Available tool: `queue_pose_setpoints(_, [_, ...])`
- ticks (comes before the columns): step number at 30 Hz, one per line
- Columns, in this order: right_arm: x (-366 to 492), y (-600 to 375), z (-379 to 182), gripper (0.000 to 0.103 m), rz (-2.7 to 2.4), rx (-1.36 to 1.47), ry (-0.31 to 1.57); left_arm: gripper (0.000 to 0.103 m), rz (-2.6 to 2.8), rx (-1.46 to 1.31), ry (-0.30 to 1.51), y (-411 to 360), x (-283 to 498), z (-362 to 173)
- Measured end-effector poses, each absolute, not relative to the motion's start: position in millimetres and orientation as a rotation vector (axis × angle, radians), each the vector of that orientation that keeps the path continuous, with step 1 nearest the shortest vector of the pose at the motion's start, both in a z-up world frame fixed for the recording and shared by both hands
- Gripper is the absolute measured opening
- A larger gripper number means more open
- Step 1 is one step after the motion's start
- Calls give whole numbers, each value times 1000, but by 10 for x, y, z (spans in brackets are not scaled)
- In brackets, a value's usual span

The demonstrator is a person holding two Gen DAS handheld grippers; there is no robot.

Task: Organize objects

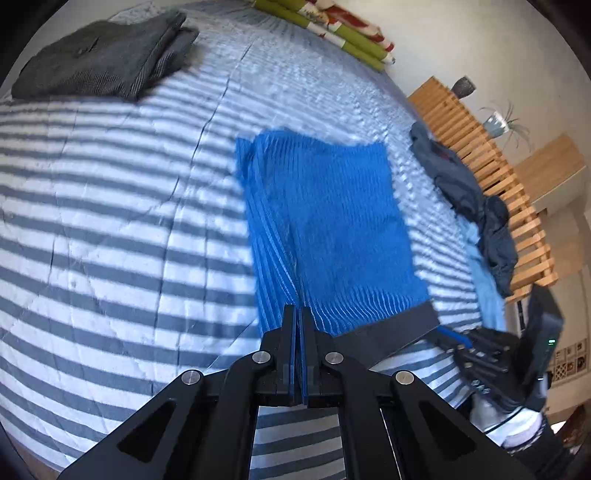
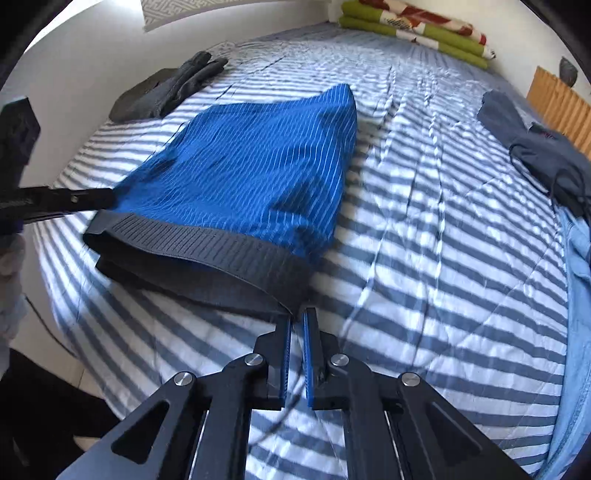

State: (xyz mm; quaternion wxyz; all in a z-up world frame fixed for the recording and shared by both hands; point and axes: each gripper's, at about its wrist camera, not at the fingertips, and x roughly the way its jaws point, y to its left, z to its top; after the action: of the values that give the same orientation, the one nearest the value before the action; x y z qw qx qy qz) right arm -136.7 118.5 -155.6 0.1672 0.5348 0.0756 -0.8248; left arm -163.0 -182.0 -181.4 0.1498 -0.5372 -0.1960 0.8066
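Observation:
A blue ribbed garment (image 1: 332,229) with a dark grey waistband (image 2: 207,251) lies folded on the striped bed (image 1: 110,206). My left gripper (image 1: 298,314) is shut on its near blue edge; in the right wrist view it (image 2: 107,199) grips the garment's left corner. My right gripper (image 2: 297,317) is shut on the waistband's right corner, with a narrow gap between the pads; in the left wrist view it (image 1: 439,328) is at the waistband's right end. The garment's near end is lifted a little off the bed.
A folded dark grey garment (image 1: 99,59) lies at the far left of the bed. A crumpled navy garment (image 2: 535,155) and a light blue one (image 2: 580,295) lie at the right edge. Folded green blankets (image 2: 413,29) are at the head. A wooden slatted rail (image 1: 491,173) runs along the right.

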Motion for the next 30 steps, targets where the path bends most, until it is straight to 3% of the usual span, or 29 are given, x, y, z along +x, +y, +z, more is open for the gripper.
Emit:
queue_pose_setpoints(4, [-1253,1195,-1472,10,-2280,1501,232,1,2283,-1550,-599,-1891,-1587,-1875])
queue_pose_setpoints(7, [-1313,1367,-1266,12,-2307,1425,21,1,2318,-1542,-594,-1919,-1580,-1824])
queue_pose_setpoints(9, [-1429,1349,-1215,12,-2349,1401,-11,1,2363,-1529,-571,-1928,-1602,-1766])
queue_pose_setpoints(14, [-1719,1080,-1333,12,-2363,1387,-2,1,2407,-1451,-553,-1859,-1660,-1547])
queue_pose_setpoints(20, [-1539,1052,-1624,13,-2286,1499,213,2,2375,-1527,-469,-1784,-1707,-1699])
queue_pose_setpoints(22, [-1517,1149,-1599,13,-2242,1532,191,2,2367,-1651,-419,-1768,-1744,-1885])
queue_pose_setpoints(25, [-1530,1330,-1477,16,-2248,1524,132,3,2368,-1631,-515,-1854,-1792,-1853])
queue_pose_setpoints(26, [-1603,1402,-1412,19,-2274,1510,102,6,2387,-1602,-550,-1899,-1818,-1793])
queue_pose_setpoints(28, [-1762,1491,-1334,35,-2318,1494,42,38,2402,-1553,-623,-1972,-1905,-1689])
queue_pose_setpoints(30, [-1962,1549,-1276,38,-2349,1475,-49,54,2393,-1525,-688,-2003,-2002,-1655])
